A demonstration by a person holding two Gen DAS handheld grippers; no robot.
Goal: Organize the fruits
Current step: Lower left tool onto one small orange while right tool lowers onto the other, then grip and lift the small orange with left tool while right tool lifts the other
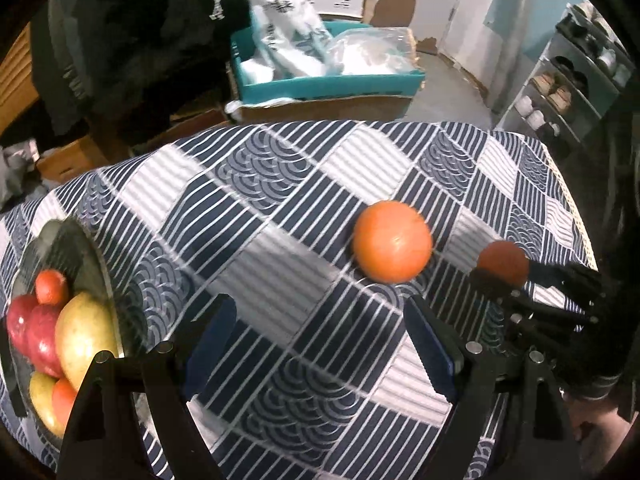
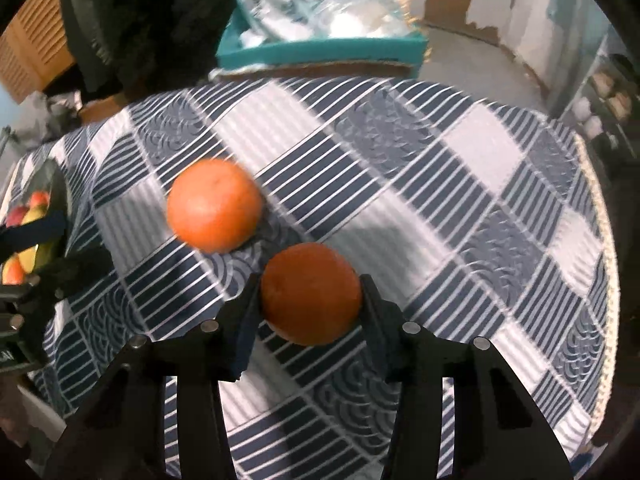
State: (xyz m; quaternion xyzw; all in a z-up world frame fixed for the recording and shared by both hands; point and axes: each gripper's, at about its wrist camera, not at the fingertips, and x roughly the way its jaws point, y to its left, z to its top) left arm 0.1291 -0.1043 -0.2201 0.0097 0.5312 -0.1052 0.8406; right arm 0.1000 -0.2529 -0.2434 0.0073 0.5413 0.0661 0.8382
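Note:
My right gripper (image 2: 310,294) is shut on a darker orange (image 2: 311,294), held between its two fingers just above the patterned tablecloth; the same orange (image 1: 503,262) and gripper (image 1: 516,280) show at the right of the left wrist view. A second, lighter orange (image 1: 393,241) (image 2: 215,205) lies on the cloth just beyond. My left gripper (image 1: 320,316) is open and empty, hovering over the cloth. A dark bowl (image 1: 86,252) at the left holds red apples, yellow fruits and small orange fruits (image 1: 82,334); it also shows in the right wrist view (image 2: 44,178).
The table (image 1: 280,208) has a blue and white tablecloth. Behind it stand a teal box (image 1: 332,84) of plastic bags on cardboard, dark clothing (image 1: 132,32) at the left and a shelf rack (image 1: 572,88) at the right.

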